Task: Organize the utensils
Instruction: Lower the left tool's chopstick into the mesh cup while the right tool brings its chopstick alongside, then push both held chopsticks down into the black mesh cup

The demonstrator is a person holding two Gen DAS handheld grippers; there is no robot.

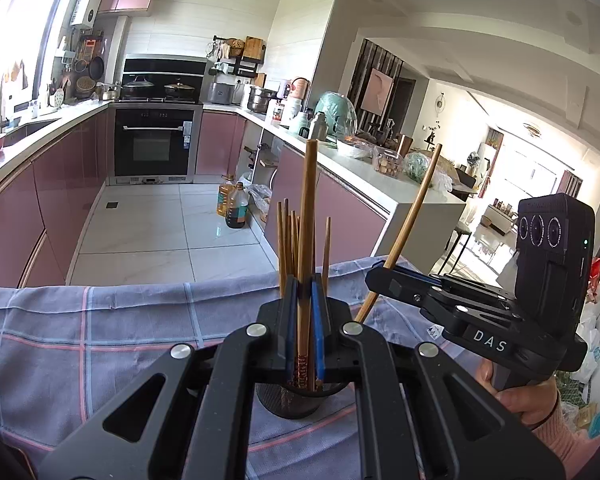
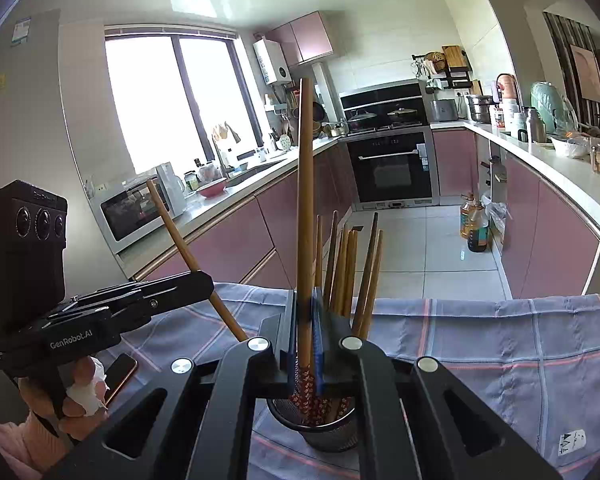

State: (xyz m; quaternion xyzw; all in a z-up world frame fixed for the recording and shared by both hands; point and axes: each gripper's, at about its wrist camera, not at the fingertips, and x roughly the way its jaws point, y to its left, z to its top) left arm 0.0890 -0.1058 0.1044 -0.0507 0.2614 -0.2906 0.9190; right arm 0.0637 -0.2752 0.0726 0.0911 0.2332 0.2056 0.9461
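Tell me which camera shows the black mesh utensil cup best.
The right wrist view: the mesh utensil cup shows its rim, its mesh wall and the patterned chopstick ends inside. In the left wrist view the cup sits mostly hidden under the gripper's frame.

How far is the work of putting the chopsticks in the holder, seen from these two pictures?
Done: several chopsticks already stand in the black mesh holder on the checked cloth. In hand: the left claw is shut on one chopstick, and the right claw on another, both over the holder. Left: lowering and releasing these two. No other loose chopstick shows.
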